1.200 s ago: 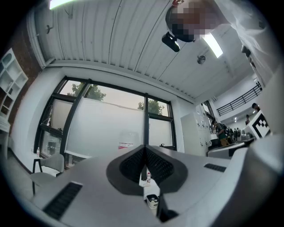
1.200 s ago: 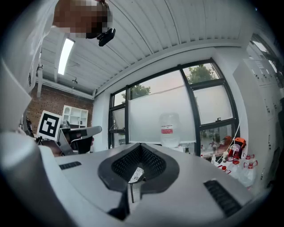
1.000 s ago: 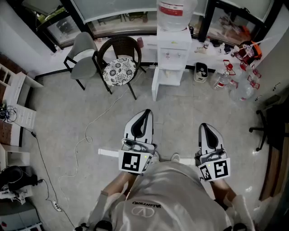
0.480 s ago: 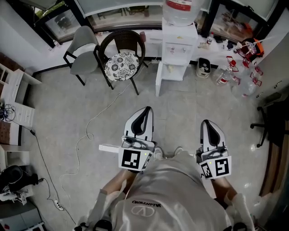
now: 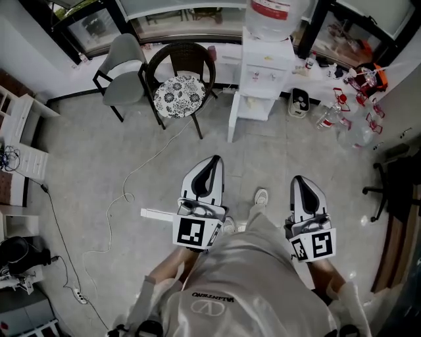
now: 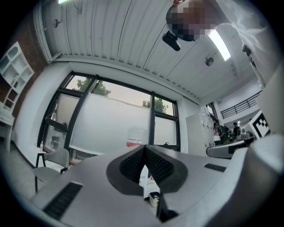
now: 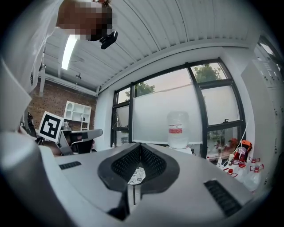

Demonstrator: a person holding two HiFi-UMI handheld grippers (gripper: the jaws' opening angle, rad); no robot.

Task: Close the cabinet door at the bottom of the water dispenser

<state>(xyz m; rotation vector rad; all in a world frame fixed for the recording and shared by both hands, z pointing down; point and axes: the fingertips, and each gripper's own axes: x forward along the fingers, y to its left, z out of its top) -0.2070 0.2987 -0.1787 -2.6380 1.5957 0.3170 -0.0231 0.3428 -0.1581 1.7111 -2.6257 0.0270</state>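
The white water dispenser (image 5: 266,66) stands at the far wall with a bottle (image 5: 276,10) on top. Its bottom cabinet door (image 5: 231,122) is swung out to the left, standing open. My left gripper (image 5: 212,163) and right gripper (image 5: 300,181) are held side by side over the floor, well short of the dispenser, and both point toward it. Both are shut with nothing between the pads. In the left gripper view the bottle (image 6: 135,137) shows just above the closed left gripper (image 6: 145,148). In the right gripper view the bottle (image 7: 177,128) stands right of the closed right gripper (image 7: 140,146).
A wicker chair with a floral cushion (image 5: 179,92) and a grey chair (image 5: 125,62) stand left of the dispenser. A white cable (image 5: 141,174) trails over the floor. A small bin (image 5: 298,103) and several red-capped bottles (image 5: 348,125) lie to its right. An office chair (image 5: 388,184) stands far right.
A shoe has stepped forward between the grippers. The dispenser has drifted slightly right in the head view. Both grippers stay shut and keep their side-by-side hold.
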